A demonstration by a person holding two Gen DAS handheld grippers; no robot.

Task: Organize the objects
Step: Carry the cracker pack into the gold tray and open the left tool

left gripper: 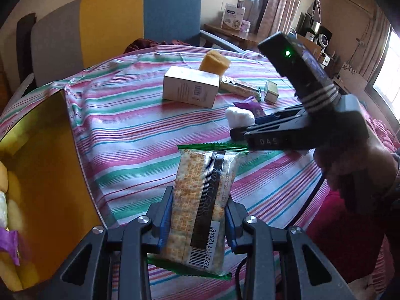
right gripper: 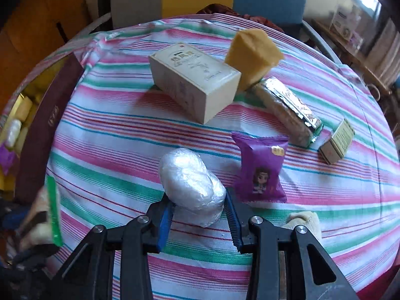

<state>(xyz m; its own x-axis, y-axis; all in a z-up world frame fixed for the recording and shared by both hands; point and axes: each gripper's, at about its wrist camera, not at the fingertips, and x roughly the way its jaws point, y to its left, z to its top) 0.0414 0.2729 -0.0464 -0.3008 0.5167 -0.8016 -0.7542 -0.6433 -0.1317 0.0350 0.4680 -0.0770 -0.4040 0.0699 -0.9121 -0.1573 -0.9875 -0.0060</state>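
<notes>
My left gripper (left gripper: 198,222) is shut on a cracker packet (left gripper: 202,195) with green ends and a barcode, held lengthwise between the blue pads above the striped tablecloth (left gripper: 130,135). To its right, my right gripper (left gripper: 240,131) reaches in sideways, held by a hand. In the right wrist view this gripper (right gripper: 200,215) is shut on a white plastic-wrapped bundle (right gripper: 191,185). The same bundle (left gripper: 240,117) shows at its fingertips in the left wrist view. The cracker packet's green end (right gripper: 53,212) appears blurred at the left edge.
An open box with a yellow lining (left gripper: 50,162) and maroon wall (right gripper: 42,125) holds several items at the left. On the cloth lie a cream carton (right gripper: 195,80), a yellow block (right gripper: 252,52), a foil packet (right gripper: 287,107), a purple snack packet (right gripper: 261,167) and a small box (right gripper: 337,142). Chairs stand behind.
</notes>
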